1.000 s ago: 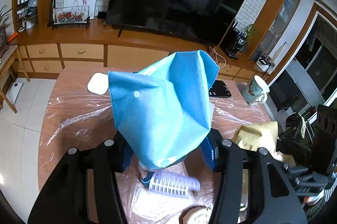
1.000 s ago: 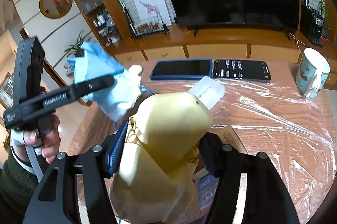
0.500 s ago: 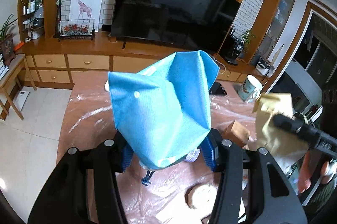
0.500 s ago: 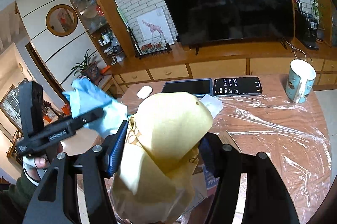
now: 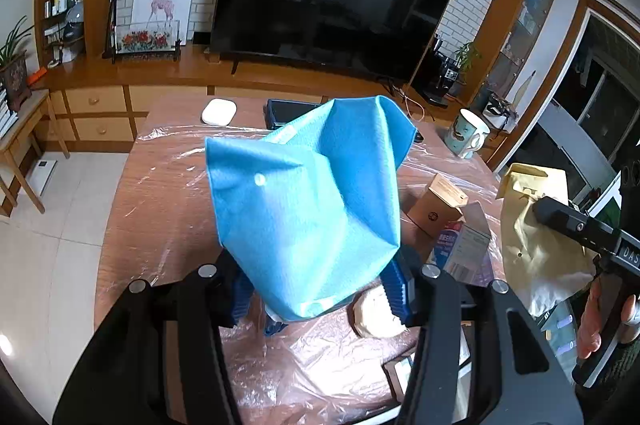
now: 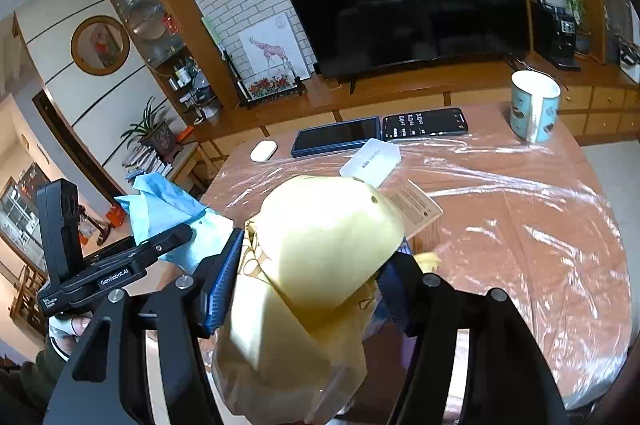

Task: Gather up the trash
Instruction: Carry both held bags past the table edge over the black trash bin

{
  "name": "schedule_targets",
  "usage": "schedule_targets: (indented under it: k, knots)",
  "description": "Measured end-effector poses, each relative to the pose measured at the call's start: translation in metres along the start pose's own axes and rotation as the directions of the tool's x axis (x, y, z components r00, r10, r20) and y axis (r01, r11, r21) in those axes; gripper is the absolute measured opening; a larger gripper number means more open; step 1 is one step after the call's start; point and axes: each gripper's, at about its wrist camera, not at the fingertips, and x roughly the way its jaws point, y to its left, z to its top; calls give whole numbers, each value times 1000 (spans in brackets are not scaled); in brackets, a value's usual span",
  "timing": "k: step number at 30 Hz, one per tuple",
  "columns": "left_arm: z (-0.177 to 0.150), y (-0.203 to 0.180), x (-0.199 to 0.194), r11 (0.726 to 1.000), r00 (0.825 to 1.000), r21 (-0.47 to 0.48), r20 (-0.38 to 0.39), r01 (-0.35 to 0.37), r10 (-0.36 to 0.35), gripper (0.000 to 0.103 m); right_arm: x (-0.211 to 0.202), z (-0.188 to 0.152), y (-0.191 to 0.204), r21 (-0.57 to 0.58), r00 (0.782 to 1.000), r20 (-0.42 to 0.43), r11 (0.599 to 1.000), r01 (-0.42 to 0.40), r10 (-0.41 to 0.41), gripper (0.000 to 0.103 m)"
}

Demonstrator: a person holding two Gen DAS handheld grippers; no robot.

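My left gripper (image 5: 318, 289) is shut on a crumpled blue paper wrapper (image 5: 304, 201) and holds it well above the table. My right gripper (image 6: 308, 289) is shut on a crumpled yellow paper bag (image 6: 320, 257), also held above the table. The yellow bag also shows at the right of the left wrist view (image 5: 536, 225), and the blue wrapper at the left of the right wrist view (image 6: 168, 209). On the table below lie a brown cardboard box (image 5: 438, 203), a small blue and white carton (image 5: 464, 245) and a round pale item (image 5: 376, 313).
The wooden table (image 6: 520, 193) is covered with clear plastic film. At its far edge lie a tablet (image 6: 336, 137), a phone (image 6: 424, 123), a white mouse (image 6: 264, 149) and a white flat box (image 6: 370, 161). A mug (image 6: 534, 105) stands at the far right.
Both grippers have risen and pulled back from the table with their loads, so more of the table shows. The grips have not changed.
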Motion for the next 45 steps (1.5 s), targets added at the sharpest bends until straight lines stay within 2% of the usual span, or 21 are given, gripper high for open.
schedule_targets:
  k: [12,20,34,45]
  knots:
    - [-26,-26,-52,998,998,50,58,-38,35,54,-47,-20,4,-49,998,36,998,-51,52,61]
    - [-63,-58,-74,995,997,75,36,-66,64,54,-72,-52,-14,-48,996,-15,995,-89,89,61]
    - [-127,-106,-84,995,997,95,-73,19,-12,54,-93,-113,-34,-27,987,-127,994,-106,102,61]
    - [-157,-132,-64,989,988,147,-152,20,3,54,-91,-141,-40,-52,986,-160,997,-49,40,61]
